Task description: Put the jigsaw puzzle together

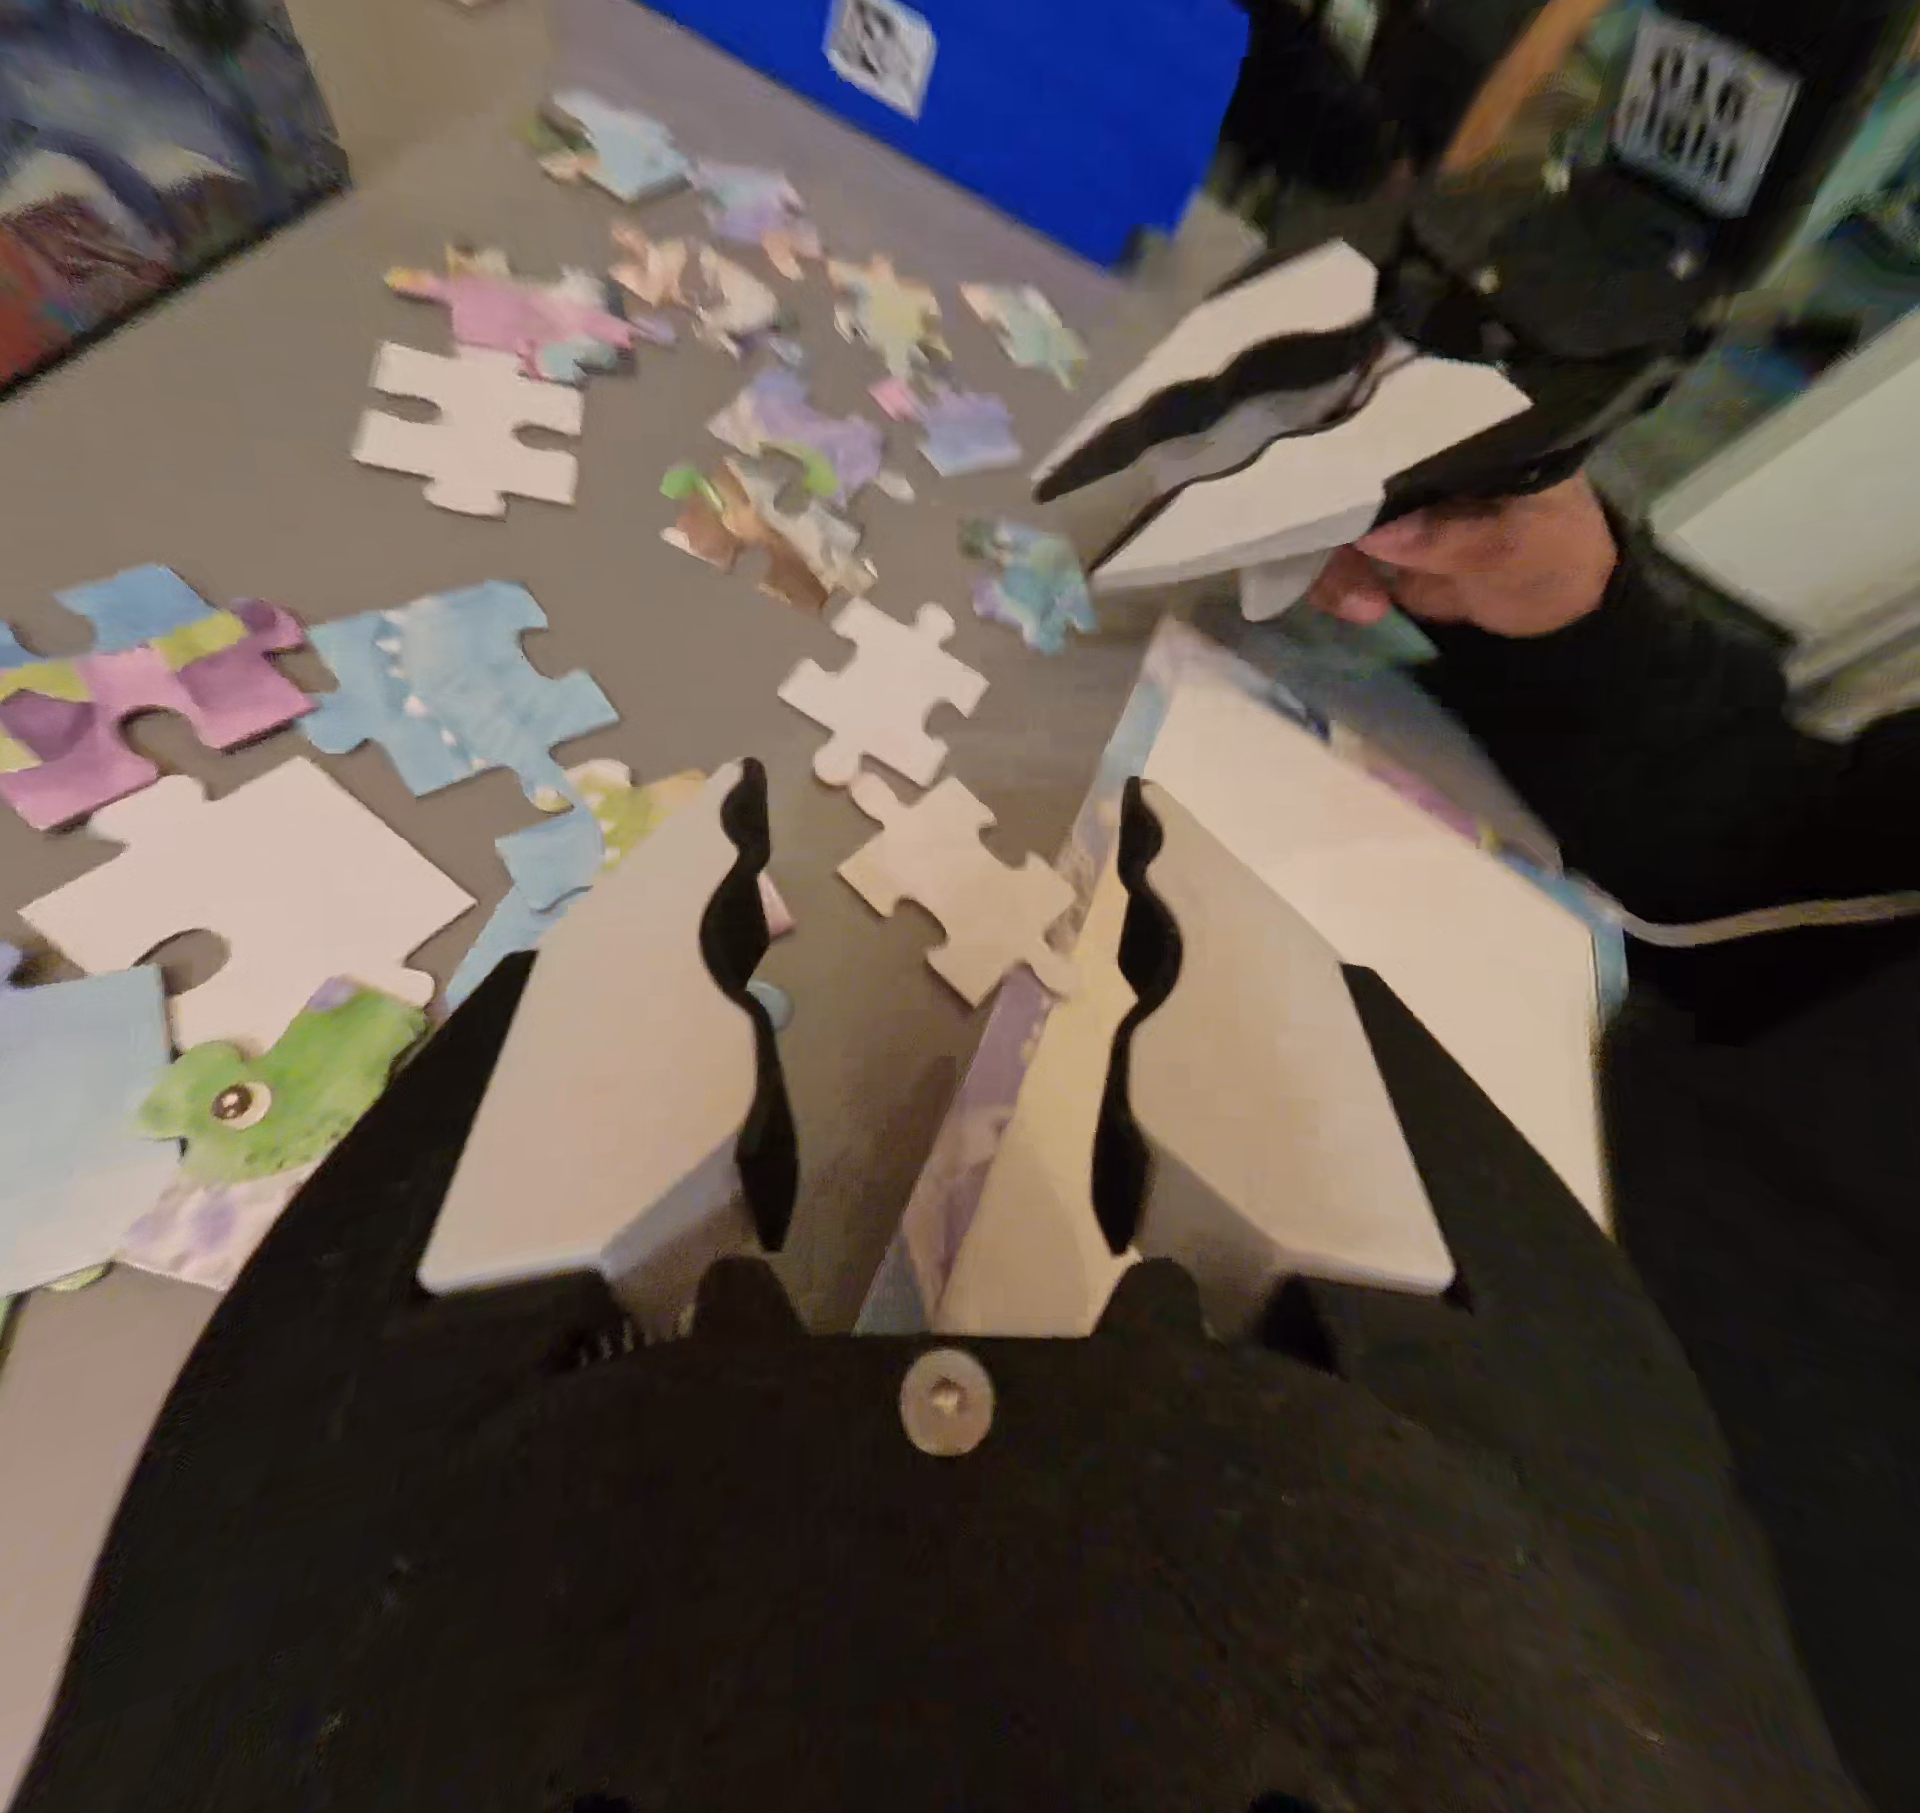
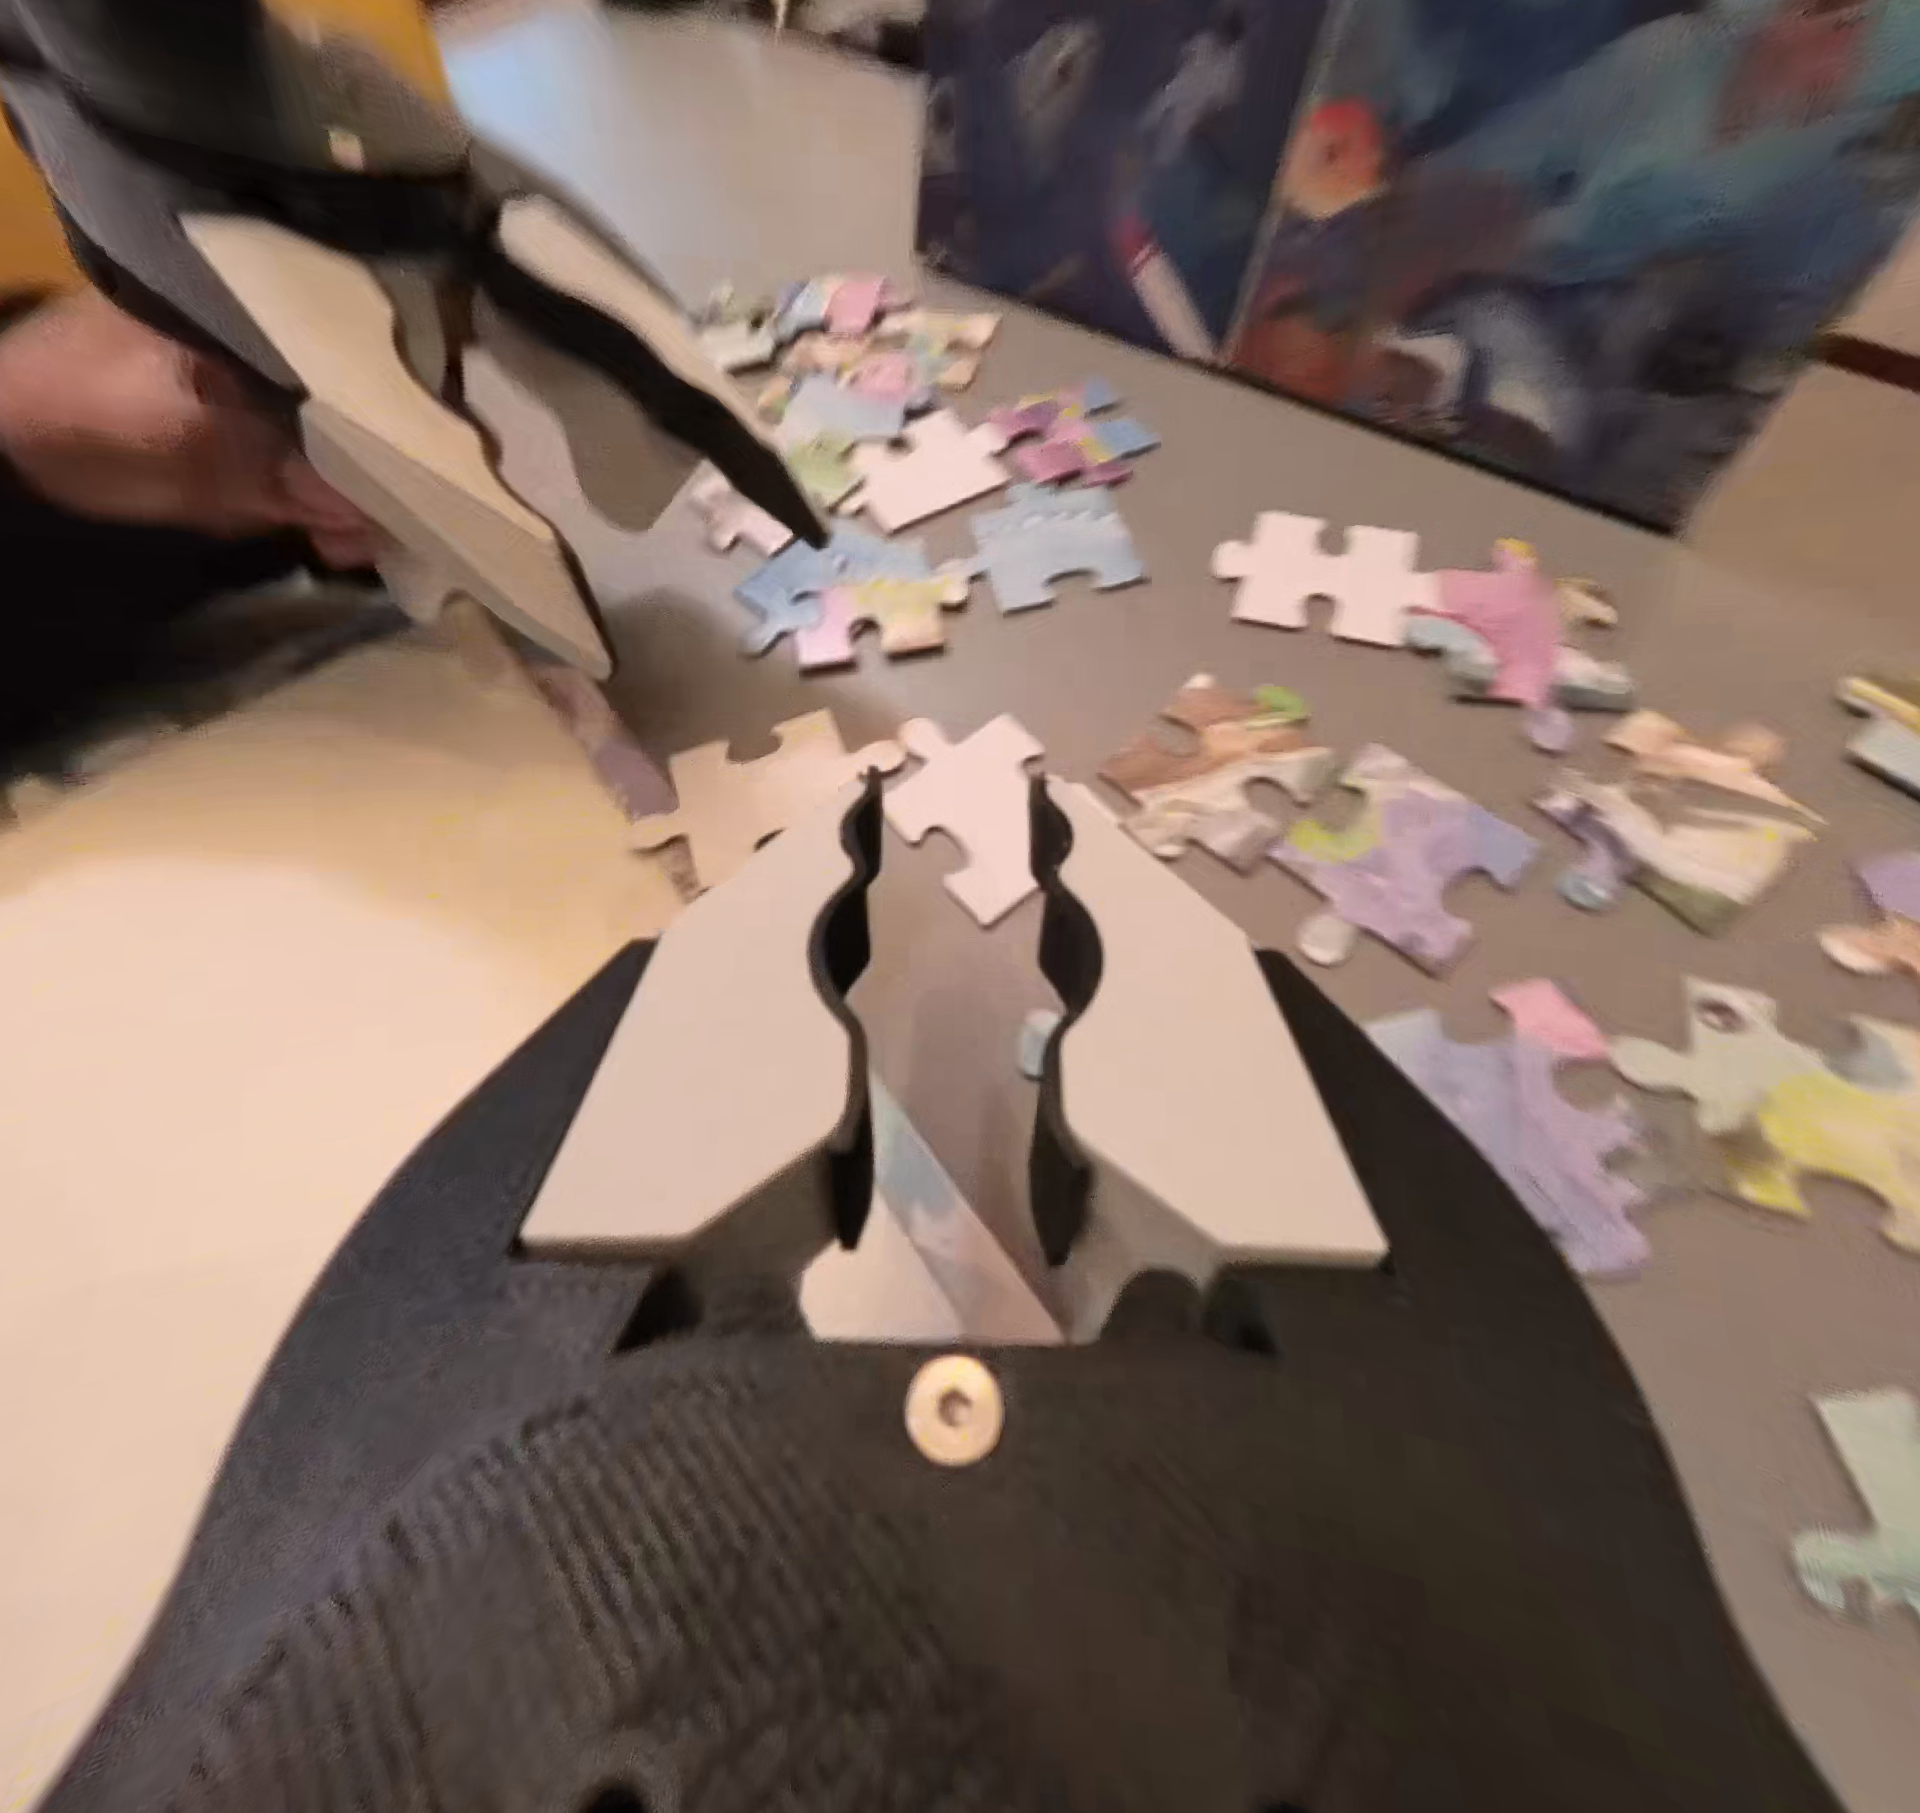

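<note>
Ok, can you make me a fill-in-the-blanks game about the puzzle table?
1. The puzzle pieces lie on a ____ table.
2. The box standing behind the pieces in the left wrist view is ____.
3. Some pieces, like this one, lie picture side down and look plain ____.
4. Both the left tool and the right tool hold ____.

Missing words: grey; blue; white; nothing

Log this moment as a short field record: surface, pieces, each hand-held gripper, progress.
surface: grey table
pieces: loose puzzle pieces scattered, several blank side up
left hand-held gripper: open, empty, above two blank pieces
right hand-held gripper: open, empty, above a blank piece
progress: most pieces still separate
background: picture box, blue box
</note>
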